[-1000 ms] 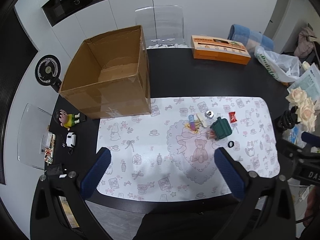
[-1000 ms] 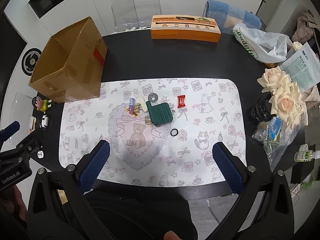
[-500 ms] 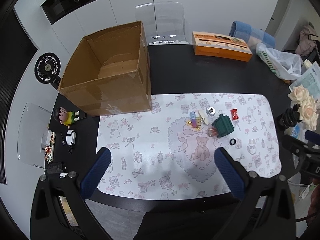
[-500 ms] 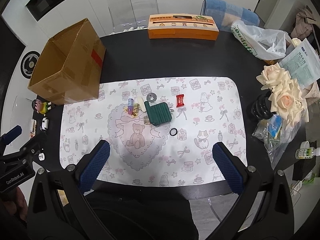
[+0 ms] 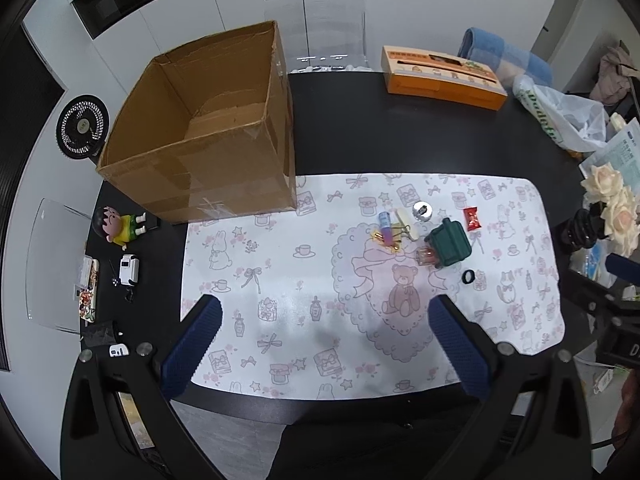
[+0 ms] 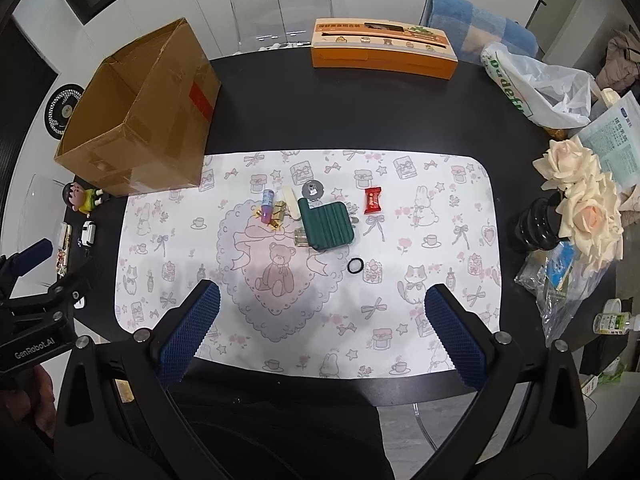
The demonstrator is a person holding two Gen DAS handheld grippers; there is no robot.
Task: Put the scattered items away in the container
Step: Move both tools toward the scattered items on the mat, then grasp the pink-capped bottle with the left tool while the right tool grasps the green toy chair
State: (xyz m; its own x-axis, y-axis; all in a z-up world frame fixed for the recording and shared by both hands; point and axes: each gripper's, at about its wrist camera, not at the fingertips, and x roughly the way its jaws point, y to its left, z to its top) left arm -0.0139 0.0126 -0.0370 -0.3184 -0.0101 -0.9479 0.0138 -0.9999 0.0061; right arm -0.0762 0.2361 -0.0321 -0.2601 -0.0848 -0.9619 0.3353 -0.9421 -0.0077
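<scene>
I hold my left gripper and my right gripper spread wide with nothing between the fingers, above the near edge of the patterned mat. The cardboard box stands open at ten o'clock on the black table; I see only bare cardboard inside. The scattered items sit clustered at the mat's middle: green pouch, red candy, black ring, purple tube.
</scene>
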